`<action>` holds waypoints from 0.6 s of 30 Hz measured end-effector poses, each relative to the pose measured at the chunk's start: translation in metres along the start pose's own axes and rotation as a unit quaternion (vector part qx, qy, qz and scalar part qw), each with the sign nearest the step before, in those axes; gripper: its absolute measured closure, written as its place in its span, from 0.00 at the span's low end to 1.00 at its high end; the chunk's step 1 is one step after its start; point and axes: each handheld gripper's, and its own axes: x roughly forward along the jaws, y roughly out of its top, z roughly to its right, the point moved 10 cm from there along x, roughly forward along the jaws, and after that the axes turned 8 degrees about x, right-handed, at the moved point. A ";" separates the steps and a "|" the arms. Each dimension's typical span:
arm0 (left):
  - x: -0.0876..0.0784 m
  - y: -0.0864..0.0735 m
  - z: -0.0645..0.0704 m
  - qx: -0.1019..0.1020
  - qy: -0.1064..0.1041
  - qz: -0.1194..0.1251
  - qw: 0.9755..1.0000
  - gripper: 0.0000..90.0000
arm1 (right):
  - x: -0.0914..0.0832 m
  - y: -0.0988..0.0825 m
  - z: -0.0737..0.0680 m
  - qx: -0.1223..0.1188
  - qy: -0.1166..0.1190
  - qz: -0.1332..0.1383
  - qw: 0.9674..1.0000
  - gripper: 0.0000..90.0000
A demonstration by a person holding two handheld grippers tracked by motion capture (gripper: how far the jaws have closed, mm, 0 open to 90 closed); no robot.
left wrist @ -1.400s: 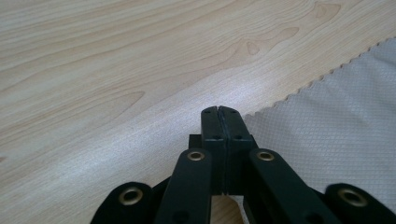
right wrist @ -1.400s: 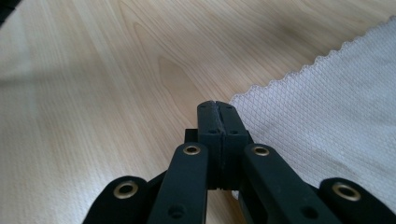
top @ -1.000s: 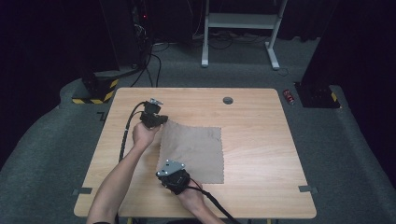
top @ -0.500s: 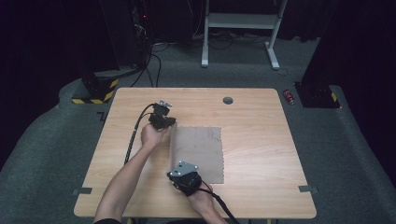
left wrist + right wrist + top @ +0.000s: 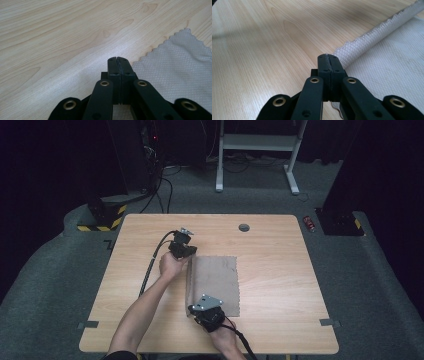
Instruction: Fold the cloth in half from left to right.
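Both tools, the left tool (image 5: 186, 254) and right tool (image 5: 200, 312), are pinching the cloth (image 5: 215, 282) at centre frame on the counter (image 5: 280, 270), jaws fully closed, having drawn its left edge rightward, advancing the fold.

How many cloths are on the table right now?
1. A single grey cloth lies on the wooden table, its left edge pinched at the far corner by the left gripper and at the near corner by the right gripper.

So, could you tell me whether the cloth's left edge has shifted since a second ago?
Yes. The left gripper and right gripper have drawn the cloth's left edge rightward, away from the table's left edge; its right edge stays put.
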 end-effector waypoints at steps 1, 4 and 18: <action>0.001 0.000 0.001 -0.001 -0.001 0.000 1.000 1.00 | -0.001 -0.001 0.002 0.001 -0.001 0.001 1.000 1.00; 0.004 0.001 0.005 0.001 -0.007 -0.002 1.000 0.99 | -0.005 -0.004 0.004 0.005 -0.005 0.001 1.000 1.00; 0.015 0.013 0.020 0.014 -0.020 -0.005 1.000 1.00 | -0.015 -0.014 0.016 0.024 -0.018 0.004 1.000 1.00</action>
